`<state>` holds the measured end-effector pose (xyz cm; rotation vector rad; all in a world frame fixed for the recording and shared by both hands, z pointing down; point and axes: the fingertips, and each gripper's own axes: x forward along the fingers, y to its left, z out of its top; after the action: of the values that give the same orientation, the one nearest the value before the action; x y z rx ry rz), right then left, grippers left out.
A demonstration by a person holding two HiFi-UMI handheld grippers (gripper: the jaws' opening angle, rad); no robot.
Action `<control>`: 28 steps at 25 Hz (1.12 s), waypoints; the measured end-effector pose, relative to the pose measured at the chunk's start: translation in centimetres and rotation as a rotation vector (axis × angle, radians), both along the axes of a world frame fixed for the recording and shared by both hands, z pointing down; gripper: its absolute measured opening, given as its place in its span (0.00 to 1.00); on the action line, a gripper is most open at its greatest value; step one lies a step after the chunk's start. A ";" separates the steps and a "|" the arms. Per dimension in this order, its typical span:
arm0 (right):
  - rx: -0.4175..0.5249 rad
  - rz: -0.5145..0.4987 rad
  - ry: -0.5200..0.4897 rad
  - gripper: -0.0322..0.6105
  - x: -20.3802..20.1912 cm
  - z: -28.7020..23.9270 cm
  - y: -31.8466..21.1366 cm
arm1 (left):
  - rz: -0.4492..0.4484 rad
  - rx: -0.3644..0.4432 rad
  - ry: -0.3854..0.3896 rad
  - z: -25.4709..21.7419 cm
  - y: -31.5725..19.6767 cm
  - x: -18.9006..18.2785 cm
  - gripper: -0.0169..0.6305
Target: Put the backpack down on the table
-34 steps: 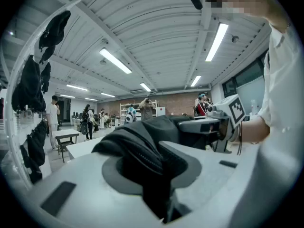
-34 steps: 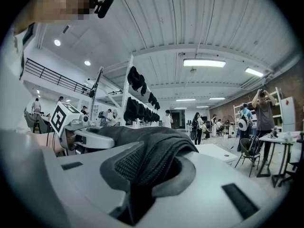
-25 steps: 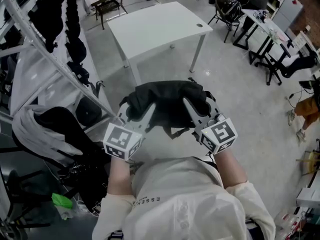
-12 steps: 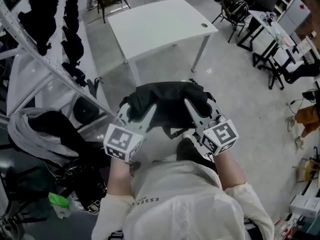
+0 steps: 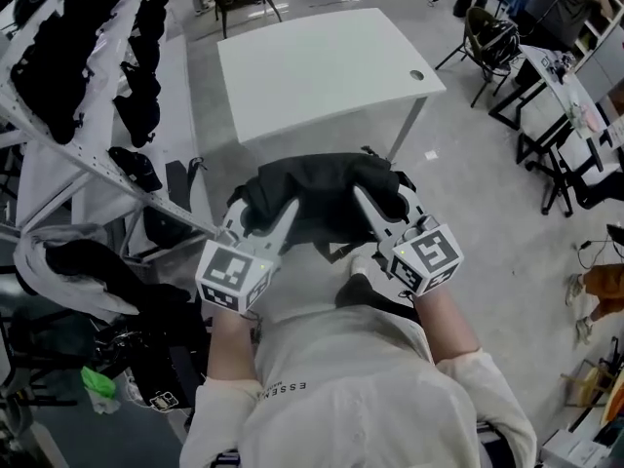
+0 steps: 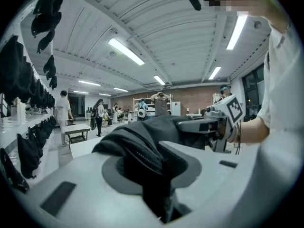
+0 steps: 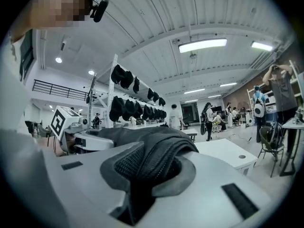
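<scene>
Black backpack, one, gripped by left tongs and right tongs.

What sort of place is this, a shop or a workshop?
Probably a big open workshop or lab: a rack hung with black bags, a white table on bare floor, strip lights overhead.

The backpack is matt black cloth. In the right gripper it shows a coarse mesh weave, and in the left gripper a smoother woven fabric with a ridged zip line. Both grippers are smooth, matt, pale-grey plastic with darker, rubbery-looking pads. The tabletop is smooth white. The floor looks like smooth grey concrete.
</scene>
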<state>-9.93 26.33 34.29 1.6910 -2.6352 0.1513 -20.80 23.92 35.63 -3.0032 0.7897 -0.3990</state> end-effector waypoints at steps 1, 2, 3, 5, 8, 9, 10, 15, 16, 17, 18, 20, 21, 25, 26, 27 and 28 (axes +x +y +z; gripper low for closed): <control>0.003 -0.014 0.001 0.16 1.2 -0.3 -1.2 | -0.011 0.001 0.002 -0.2 -1.1 1.2 0.18; 0.005 -0.027 0.002 0.16 2.4 -0.5 -2.5 | -0.023 0.003 0.003 -0.5 -2.2 2.4 0.18; 0.006 -0.040 0.003 0.16 3.8 -0.7 -3.6 | -0.036 0.005 0.003 -0.6 -3.3 3.7 0.18; 0.007 -0.063 0.007 0.16 6.5 -1.0 -5.9 | -0.057 0.007 0.007 -0.9 -5.2 6.3 0.18; 0.011 -0.092 0.022 0.16 10.2 -1.4 -9.0 | -0.082 0.004 0.026 -1.2 -8.1 10.0 0.18; 0.012 -0.100 0.027 0.16 11.3 -1.5 -10.1 | -0.091 0.002 0.033 -1.2 -9.0 11.1 0.18; 0.012 -0.108 0.032 0.16 12.2 -1.6 -11.0 | -0.100 0.000 0.039 -1.2 -9.8 12.1 0.18; 0.015 -0.134 0.034 0.16 16.1 -2.5 -15.6 | -0.121 0.014 0.047 -2.1 -14.1 15.8 0.18; 0.017 -0.132 0.031 0.16 16.6 -2.6 -16.6 | -0.119 0.022 0.043 -2.2 -15.1 16.4 0.18; 0.019 -0.130 0.029 0.16 17.1 -2.6 -17.6 | -0.117 0.030 0.038 -2.4 -16.1 16.9 0.18; 0.022 -0.129 0.029 0.16 17.6 -2.7 -18.6 | -0.116 0.038 0.034 -2.6 -17.2 17.4 0.18; 0.033 -0.127 0.029 0.16 18.3 -3.0 -20.7 | -0.118 0.054 0.030 -2.9 -19.2 18.1 0.18; 0.040 -0.126 0.031 0.17 18.6 -3.1 -21.7 | -0.119 0.059 0.032 -3.1 -20.2 18.4 0.18; 0.073 -0.123 0.056 0.17 19.2 -3.9 -26.2 | -0.121 0.081 0.050 -3.6 -24.7 19.0 0.18; 0.081 -0.122 0.061 0.17 19.2 -4.1 -27.5 | -0.120 0.087 0.052 -3.8 -26.1 19.1 0.18; 0.086 -0.120 0.063 0.17 19.4 -4.4 -28.9 | -0.119 0.093 0.054 -4.0 -27.5 19.3 0.18; 0.089 -0.117 0.063 0.17 19.5 -4.6 -30.3 | -0.117 0.096 0.056 -4.2 -28.9 19.4 0.18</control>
<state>9.59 -4.00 29.65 1.5311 -2.7233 -0.0200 -1.36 -4.98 31.39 -2.8996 0.9634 -0.2711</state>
